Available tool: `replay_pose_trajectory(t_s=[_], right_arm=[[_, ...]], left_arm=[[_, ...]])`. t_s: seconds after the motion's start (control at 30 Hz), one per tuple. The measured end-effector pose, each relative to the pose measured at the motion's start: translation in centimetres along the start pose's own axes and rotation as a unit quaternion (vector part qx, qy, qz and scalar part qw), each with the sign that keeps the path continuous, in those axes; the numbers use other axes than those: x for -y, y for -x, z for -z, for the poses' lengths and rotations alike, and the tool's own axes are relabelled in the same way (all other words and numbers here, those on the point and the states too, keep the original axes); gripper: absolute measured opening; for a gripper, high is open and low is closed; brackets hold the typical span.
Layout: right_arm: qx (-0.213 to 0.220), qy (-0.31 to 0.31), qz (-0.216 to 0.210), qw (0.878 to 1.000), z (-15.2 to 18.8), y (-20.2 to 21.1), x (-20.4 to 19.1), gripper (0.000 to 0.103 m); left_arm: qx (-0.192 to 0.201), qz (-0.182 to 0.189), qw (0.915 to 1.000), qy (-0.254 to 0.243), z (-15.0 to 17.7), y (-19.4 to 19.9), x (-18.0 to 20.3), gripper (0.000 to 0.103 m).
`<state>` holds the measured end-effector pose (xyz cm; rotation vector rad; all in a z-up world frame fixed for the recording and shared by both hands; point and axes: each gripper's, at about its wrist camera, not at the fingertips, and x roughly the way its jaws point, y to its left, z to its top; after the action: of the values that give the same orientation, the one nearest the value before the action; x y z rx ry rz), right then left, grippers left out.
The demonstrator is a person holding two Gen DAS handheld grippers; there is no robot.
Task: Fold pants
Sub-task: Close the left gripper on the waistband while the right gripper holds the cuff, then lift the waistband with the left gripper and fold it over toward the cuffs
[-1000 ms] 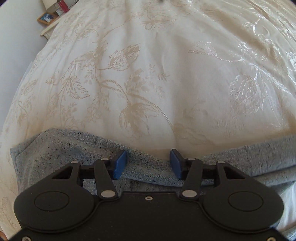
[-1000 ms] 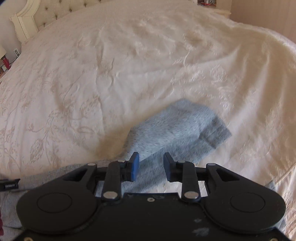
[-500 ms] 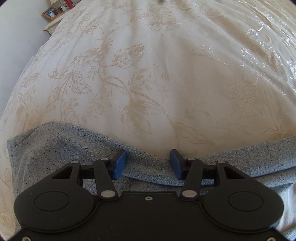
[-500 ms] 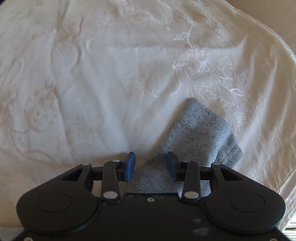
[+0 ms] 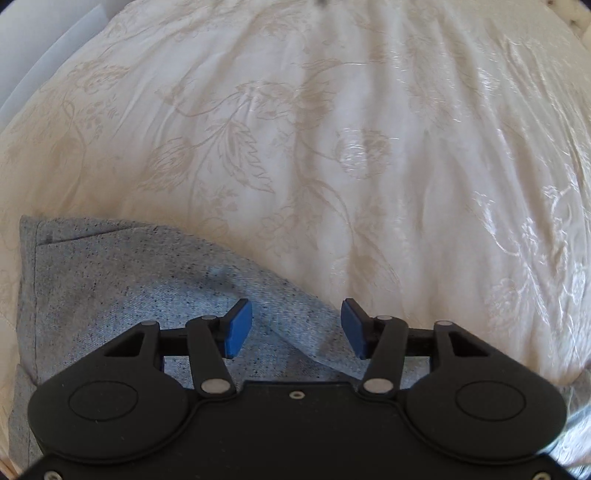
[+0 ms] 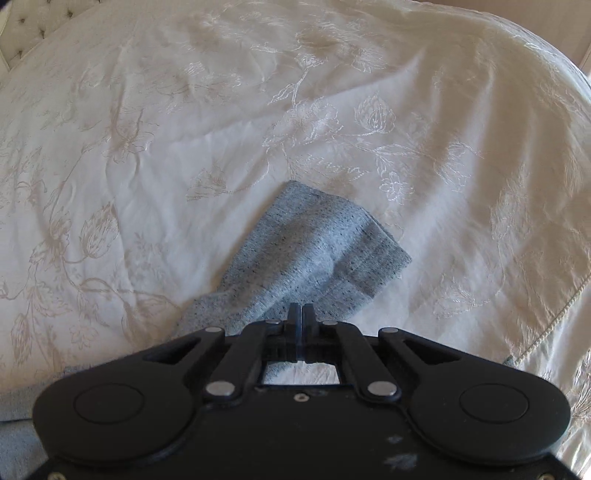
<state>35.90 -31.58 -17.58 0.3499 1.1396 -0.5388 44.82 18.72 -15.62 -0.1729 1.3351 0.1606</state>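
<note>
Grey speckled pants point(image 5: 122, 280) lie on a cream floral bedspread point(image 5: 332, 147). In the left wrist view their waist end fills the lower left, with a fold of cloth running between the blue pads. My left gripper point(image 5: 296, 328) is open just above that fold. In the right wrist view a pant leg point(image 6: 317, 251) with its darker cuff reaches up and right. My right gripper point(image 6: 302, 314) is shut on the leg cloth near its lower edge.
The bedspread point(image 6: 184, 129) covers the whole bed. Its corded edge point(image 6: 546, 328) drops off at the right. A tufted headboard point(image 6: 22, 26) shows at the far upper left. A white wall point(image 5: 33, 48) lies past the bed's left side.
My right gripper has closed onto the pant leg; it was open half a second ago. The left gripper has shifted over the waist end and stays open.
</note>
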Motion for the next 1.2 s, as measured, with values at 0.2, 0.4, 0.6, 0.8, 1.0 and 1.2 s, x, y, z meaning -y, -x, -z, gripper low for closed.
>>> replay_pose_trajectory(t_s=[0.2, 0.4, 0.6, 0.8, 1.0, 1.2], right_arm=[[-0.005, -0.019, -0.016, 1.0, 1.6, 0.6, 0.7, 0.004], [0.008, -0.014, -0.048, 0.999, 0.6, 1.0, -0.6, 0.014], [0.003, 0.011, -0.051, 0.999, -3.3, -0.7, -3.3, 0.033], [-0.037, 0.022, 0.004, 0.999, -5.5, -5.6, -7.3, 0.038], [-0.072, 0.03, 0.065, 0.995, -5.2, -8.7, -8.0, 0.004], [-0.006, -0.004, -0.029, 1.0, -6.9, -2.8, -4.3, 0.002]], left_arm=[[-0.03, -0.033, 0.9989, 0.014, -0.1, -1.6, -0.5, 0.065], [-0.043, -0.018, 0.998, 0.042, -0.9, -2.8, 0.2, 0.065], [-0.077, -0.033, 0.9957, 0.039, -1.5, -5.9, 1.6, 0.065], [-0.057, -0.038, 0.9962, 0.053, -1.0, -5.7, 1.7, 0.046], [-0.043, -0.016, 0.9974, 0.056, -1.0, -4.5, 0.3, 0.019], [0.005, 0.02, 0.9984, 0.052, -1.1, -0.7, -0.1, 0.011]])
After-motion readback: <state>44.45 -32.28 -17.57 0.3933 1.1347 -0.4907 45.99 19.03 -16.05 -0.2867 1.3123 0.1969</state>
